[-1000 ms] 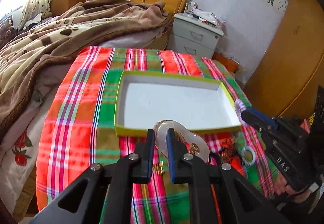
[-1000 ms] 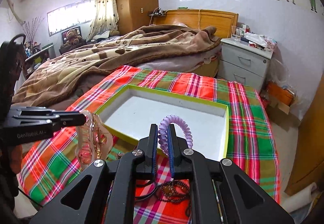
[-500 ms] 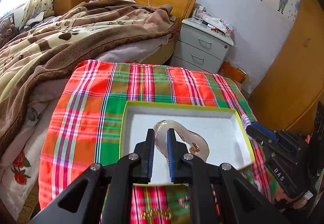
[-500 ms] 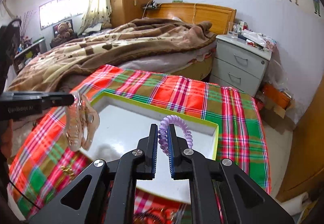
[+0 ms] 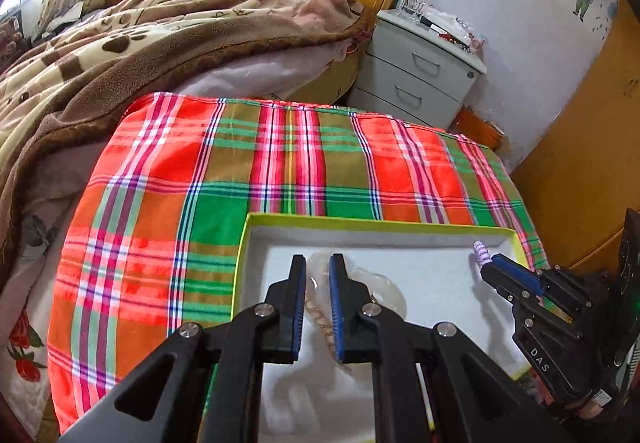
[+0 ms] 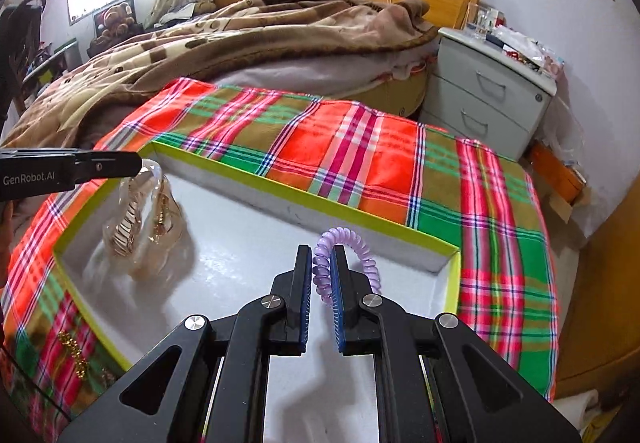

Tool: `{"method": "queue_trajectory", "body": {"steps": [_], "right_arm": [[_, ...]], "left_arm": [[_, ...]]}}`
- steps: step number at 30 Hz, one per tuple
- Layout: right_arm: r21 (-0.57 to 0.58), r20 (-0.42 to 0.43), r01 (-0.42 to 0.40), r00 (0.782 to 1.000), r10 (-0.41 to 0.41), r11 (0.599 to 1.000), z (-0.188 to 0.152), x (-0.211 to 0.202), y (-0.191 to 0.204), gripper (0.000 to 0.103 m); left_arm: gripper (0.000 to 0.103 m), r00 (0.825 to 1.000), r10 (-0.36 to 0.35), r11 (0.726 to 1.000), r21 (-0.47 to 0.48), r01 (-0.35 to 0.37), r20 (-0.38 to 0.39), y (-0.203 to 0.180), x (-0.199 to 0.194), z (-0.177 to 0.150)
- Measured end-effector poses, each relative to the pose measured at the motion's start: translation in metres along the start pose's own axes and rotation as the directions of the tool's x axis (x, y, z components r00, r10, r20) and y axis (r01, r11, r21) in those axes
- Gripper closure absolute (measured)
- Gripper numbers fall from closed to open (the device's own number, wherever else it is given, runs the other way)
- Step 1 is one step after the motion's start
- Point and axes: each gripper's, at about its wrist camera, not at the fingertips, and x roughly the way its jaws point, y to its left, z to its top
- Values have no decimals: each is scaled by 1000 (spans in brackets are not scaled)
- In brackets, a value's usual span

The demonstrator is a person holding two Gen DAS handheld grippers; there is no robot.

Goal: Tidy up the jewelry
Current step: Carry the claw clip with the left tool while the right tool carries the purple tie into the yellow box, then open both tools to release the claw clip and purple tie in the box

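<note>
One tray with a yellow-green rim, mid-frame. One clear hair claw at its left end; one purple coil hair tie lower centre. One small gold piece at lower left on the one plaid cloth, perhaps more, blurred. Two grippers: left, right. One nightstand with two drawers, upper right. One bed.
</note>
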Motion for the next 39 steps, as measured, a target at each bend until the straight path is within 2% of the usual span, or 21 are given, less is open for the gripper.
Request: {"method": "queue_trajectory", "body": {"steps": [15, 19, 20, 22, 23, 25, 27, 32, 35, 37, 39], "right_arm": [[22, -76, -62, 995, 63, 998, 5, 27, 0, 93], [59, -75, -71, 994, 76, 996, 7, 28, -6, 93], [68, -71, -73, 994, 78, 995, 7, 27, -8, 93], [75, -55, -75, 995, 79, 994, 6, 23, -8, 89], [78, -42, -72, 996, 75, 994, 6, 21, -9, 86], [80, -27, -72, 997, 74, 994, 6, 17, -9, 68], [89, -9, -75, 997, 76, 993, 7, 12, -10, 62], [109, 28, -59, 998, 56, 992, 3, -5, -10, 62], [122, 47, -66, 997, 60, 990, 2, -14, -10, 62], [128, 58, -63, 997, 56, 990, 1, -20, -11, 62], [135, 67, -61, 996, 53, 989, -1, -26, -11, 62]], "left_arm": [[91, 1000, 6, 1000, -15, -6, -17, 5, 14, 6], [90, 1000, 11, 1000, -24, -12, -19, 6, 13, 4], [88, 1000, 12, 1000, -24, -12, -15, 7, 12, 3], [73, 1000, 9, 1000, -20, -9, -8, 7, 7, 1], [65, 1000, 6, 1000, -10, -6, -2, 6, 3, -2], [64, 999, 29, 999, 31, -29, 13, 1, -5, -7], [64, 998, 56, 995, 77, -57, 23, -6, -13, -15], [63, 998, 45, 984, 170, -50, 35, -25, -32, -38], [63, 1000, 28, 981, 192, -27, 0, -33, -30, -49], [63, 997, 72, 970, 232, -73, 11, -40, -28, -54], [63, 998, 69, 971, 231, -67, -2, -43, -22, -55]]}}
